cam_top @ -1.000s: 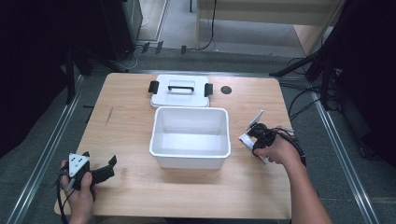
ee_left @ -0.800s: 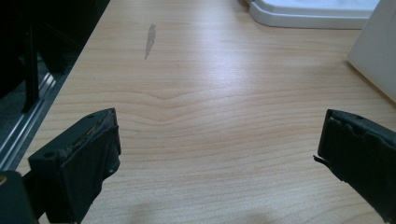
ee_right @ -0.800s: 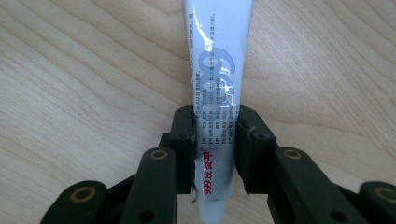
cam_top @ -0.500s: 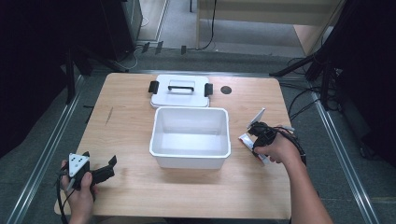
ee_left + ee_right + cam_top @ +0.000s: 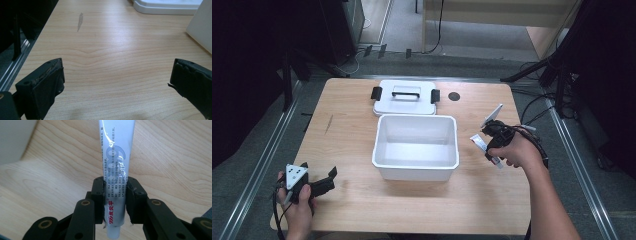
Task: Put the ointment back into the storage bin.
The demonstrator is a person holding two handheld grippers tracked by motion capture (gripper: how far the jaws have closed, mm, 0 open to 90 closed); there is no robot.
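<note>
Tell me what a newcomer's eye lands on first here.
The open white bin at the middle of the wooden table, its lid lying flat just behind it. Then the right gripper, right of the bin, shut on a silvery ointment tube; the left gripper rests open at the near left corner.

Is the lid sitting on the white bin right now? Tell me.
No, the lid lies flat on the table behind the open white bin.

Lid (image 5: 405, 98) lies behind bin (image 5: 416, 146) on table (image 5: 352, 140).
</note>
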